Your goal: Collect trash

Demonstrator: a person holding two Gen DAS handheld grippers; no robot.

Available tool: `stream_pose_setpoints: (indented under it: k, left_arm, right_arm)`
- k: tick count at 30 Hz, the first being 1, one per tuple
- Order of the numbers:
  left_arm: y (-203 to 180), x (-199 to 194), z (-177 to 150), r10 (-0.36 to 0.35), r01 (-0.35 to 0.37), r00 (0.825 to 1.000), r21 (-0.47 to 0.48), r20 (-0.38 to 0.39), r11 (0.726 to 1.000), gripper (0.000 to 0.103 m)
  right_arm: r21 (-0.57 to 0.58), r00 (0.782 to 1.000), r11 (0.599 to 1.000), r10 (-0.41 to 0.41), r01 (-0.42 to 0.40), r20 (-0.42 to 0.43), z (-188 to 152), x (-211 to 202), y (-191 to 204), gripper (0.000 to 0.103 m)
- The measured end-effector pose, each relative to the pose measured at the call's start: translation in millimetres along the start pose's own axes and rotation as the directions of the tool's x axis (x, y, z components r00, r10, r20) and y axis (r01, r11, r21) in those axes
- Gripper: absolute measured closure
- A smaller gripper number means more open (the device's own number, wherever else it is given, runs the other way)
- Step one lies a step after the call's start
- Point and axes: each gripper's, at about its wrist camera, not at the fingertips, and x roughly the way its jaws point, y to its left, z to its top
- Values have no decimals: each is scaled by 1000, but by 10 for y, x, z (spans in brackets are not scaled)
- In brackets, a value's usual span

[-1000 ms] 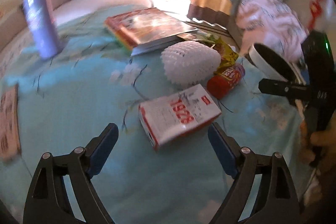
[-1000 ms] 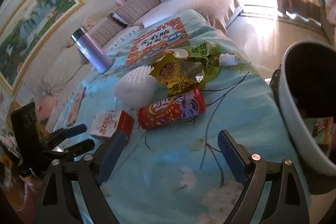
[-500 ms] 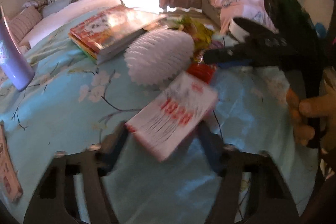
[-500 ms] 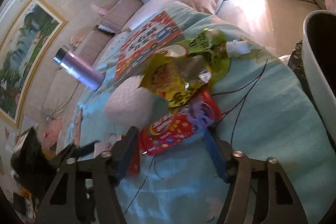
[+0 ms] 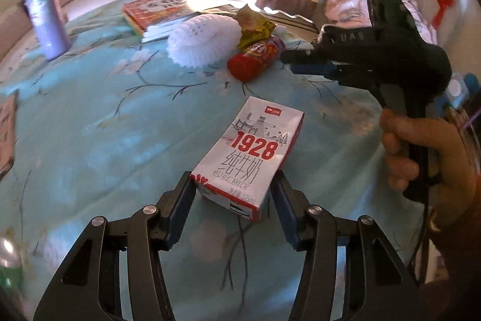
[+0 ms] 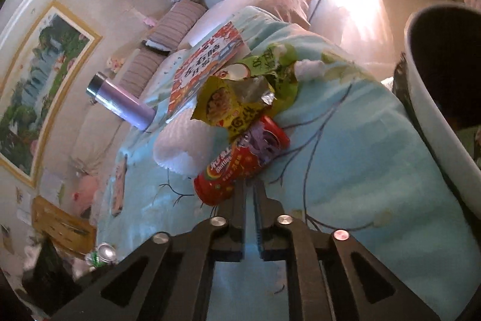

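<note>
Two grabs are under way at once on the bed (image 5: 90,140), and I read this as the pick-up step of the trash round. Left wrist view: my left gripper (image 5: 231,194) has its fingers closing around the near end of the milk carton (image 5: 249,158), low centre of frame; the pads sit at its sides, apparently touching. It is a stiff, glossy paper box, flat on soft printed cloth. Next I need a firm squeeze, then a lift.

Right wrist view: my right gripper (image 6: 249,194) has its fingers closing, almost together, just below the red candy tube (image 6: 240,167); nothing sits between them. The tube is a smooth cylinder that could roll. The white bin (image 6: 433,122) waits at right.
</note>
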Motion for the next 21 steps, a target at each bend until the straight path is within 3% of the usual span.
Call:
stream_pose_setpoints:
  k: [1, 2, 3, 6, 9, 14, 16, 18, 20, 21]
  left_arm:
    - [0, -30, -26, 21, -21, 1000, -1, 11, 1000, 50]
    - [-10, -58, -31, 49, -49, 998, -3, 26, 999, 47]
    - [-8, -89, -26, 72, -72, 997, -6, 42, 997, 37]
    - [13, -127, 22, 105, -105, 992, -6, 72, 994, 23]
    - [-15, -105, 36, 122, -125, 989, 29, 86, 992, 23]
    - [-86, -17, 24, 93, -99, 993, 70, 78, 993, 23]
    - [-157, -21, -11, 75, -81, 994, 84, 76, 993, 29]
    - [-223, -19, -46, 31, -38, 997, 94, 65, 995, 42]
    - [-300, -23, -68, 62, -71, 995, 120, 78, 990, 45]
    - [-350, -40, -82, 74, -86, 994, 140, 86, 986, 51]
  right_arm:
    - [5, 1000, 1000, 3, -3, 1, 4, 4, 0, 67]
    - [11, 1000, 1000, 17, -17, 8, 13, 11, 5, 48]
    - [12, 1000, 1000, 24, -24, 14, 22, 12, 22, 44]
    - [33, 1000, 999, -3, 3, 24, 84, 99, 68, 43]
    - [49, 999, 998, -45, 44, 20, 139, 244, 104, 43]
    - [-52, 987, 986, -155, 157, 49, 183, 360, 302, 46]
    - [-67, 989, 988, -139, 142, 40, 179, 340, 283, 48]
    - [-66, 994, 992, -110, 112, 27, 171, 279, 240, 52]
    - [-61, 997, 995, -72, 73, 17, 159, 160, 191, 58]
    - [-64, 998, 996, -58, 59, 14, 152, 103, 185, 67]
